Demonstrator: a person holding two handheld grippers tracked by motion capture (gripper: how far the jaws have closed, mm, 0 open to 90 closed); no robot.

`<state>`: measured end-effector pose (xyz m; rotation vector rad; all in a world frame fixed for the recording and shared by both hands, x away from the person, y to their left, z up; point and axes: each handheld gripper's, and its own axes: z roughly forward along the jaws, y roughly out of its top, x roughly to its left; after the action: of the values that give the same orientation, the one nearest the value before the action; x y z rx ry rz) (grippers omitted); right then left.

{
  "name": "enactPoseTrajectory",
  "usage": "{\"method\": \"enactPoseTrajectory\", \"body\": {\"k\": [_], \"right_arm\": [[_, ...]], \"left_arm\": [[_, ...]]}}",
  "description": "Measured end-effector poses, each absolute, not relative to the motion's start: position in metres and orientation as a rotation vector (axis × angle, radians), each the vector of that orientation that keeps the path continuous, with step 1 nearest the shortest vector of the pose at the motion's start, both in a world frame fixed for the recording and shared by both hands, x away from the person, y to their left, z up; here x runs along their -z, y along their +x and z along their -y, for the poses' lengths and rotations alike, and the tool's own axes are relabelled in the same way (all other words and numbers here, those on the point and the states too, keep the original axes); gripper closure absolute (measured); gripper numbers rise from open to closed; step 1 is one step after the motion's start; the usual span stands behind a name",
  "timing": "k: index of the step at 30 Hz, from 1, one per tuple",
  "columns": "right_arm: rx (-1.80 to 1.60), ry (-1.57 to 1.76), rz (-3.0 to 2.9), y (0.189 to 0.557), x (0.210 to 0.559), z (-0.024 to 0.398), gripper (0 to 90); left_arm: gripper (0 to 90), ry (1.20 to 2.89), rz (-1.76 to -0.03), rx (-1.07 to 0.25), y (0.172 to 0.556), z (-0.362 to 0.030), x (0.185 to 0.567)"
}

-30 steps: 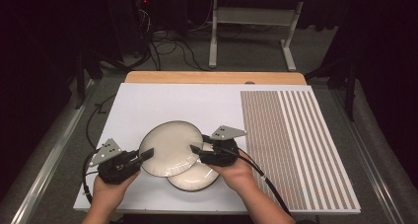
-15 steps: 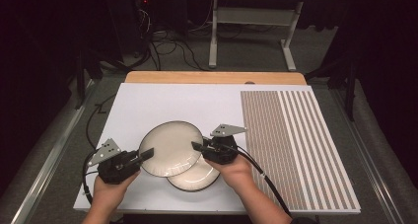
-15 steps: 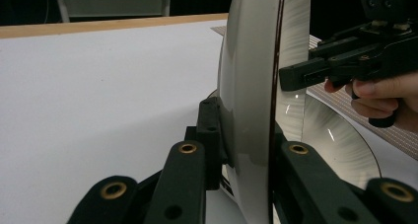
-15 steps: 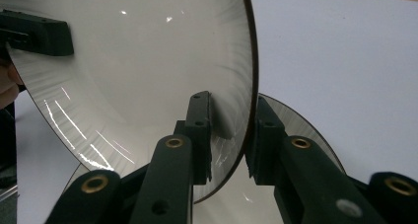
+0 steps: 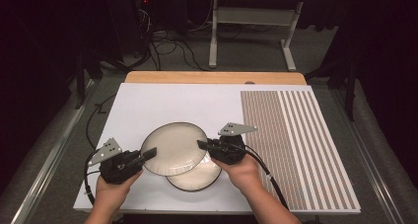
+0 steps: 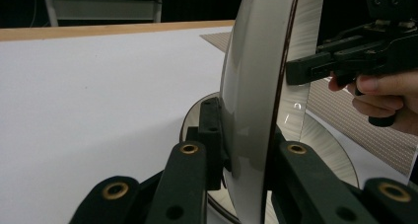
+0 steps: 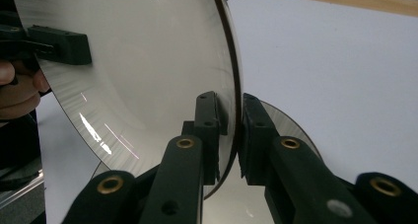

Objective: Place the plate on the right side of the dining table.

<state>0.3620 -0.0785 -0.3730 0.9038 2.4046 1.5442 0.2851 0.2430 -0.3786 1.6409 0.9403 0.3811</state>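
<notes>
A cream plate with a dark rim (image 5: 173, 149) is held tilted above the white board, overlapping a second plate like it (image 5: 194, 179) that lies flat beneath. My left gripper (image 5: 150, 153) is shut on the upper plate's left rim; in the left gripper view both jaws clamp the plate (image 6: 251, 86) edge-on. My right gripper (image 5: 201, 145) grips the opposite rim. Its jaws have just been closing, and in the right gripper view both pads sit against the rim of the plate (image 7: 138, 61). The lower plate (image 7: 291, 130) shows behind the jaws.
The white board (image 5: 148, 105) covers the table, with a brown striped mat (image 5: 296, 135) on its right part and a wooden strip (image 5: 212, 77) along the far edge. Cables and a metal stand stand on the floor beyond.
My right gripper has edged slightly left onto the plate's right rim. The left gripper and the upper plate have stayed where they were.
</notes>
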Motion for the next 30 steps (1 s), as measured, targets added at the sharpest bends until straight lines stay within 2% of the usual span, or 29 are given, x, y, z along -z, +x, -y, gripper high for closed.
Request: {"method": "enactPoseTrajectory", "body": {"k": [13,30], "right_arm": [[-1.535,0.908,-2.339,0.354,0.351,0.111,85.3],[-1.516,0.966,-2.264,0.350,0.343,0.157,85.9]], "left_arm": [[78.1,1.653,-0.897,-0.373,0.299,-0.215,0.366],[77.4,1.723,-0.845,-0.353,0.320,-0.170,0.352]]}}
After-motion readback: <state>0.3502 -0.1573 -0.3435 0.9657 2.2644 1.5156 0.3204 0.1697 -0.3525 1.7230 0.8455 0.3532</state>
